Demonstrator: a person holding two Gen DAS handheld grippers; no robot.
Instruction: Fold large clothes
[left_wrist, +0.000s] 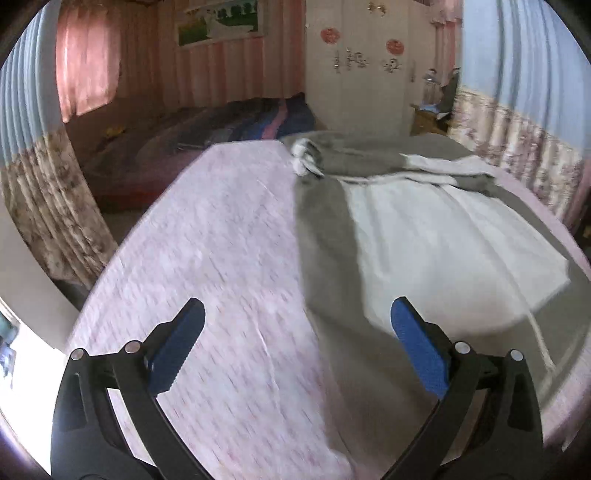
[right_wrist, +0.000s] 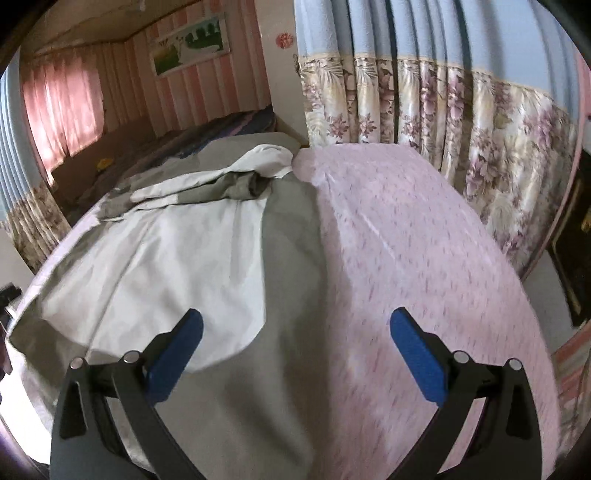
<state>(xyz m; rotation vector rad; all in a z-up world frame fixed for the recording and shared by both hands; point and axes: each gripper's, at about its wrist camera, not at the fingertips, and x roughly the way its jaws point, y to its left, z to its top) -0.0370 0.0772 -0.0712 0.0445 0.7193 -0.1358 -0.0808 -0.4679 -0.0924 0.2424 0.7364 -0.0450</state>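
Grey-white garment (left_wrist: 424, 229) flat on bed (left_wrist: 221, 240) — unheld

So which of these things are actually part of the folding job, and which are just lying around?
Part of the job:
grey and white garment
left gripper, open
right gripper, open
pink sheet it lies on

Just lying about:
floral curtain
dark blanket
wall picture

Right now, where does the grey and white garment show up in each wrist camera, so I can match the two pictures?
Left wrist view: the grey and white garment fills the right half of the pink sheet, ahead of the open left gripper.
Right wrist view: the garment covers the left and centre, ahead of the open right gripper.
Shared landmark: the landscape picture on the striped wall.
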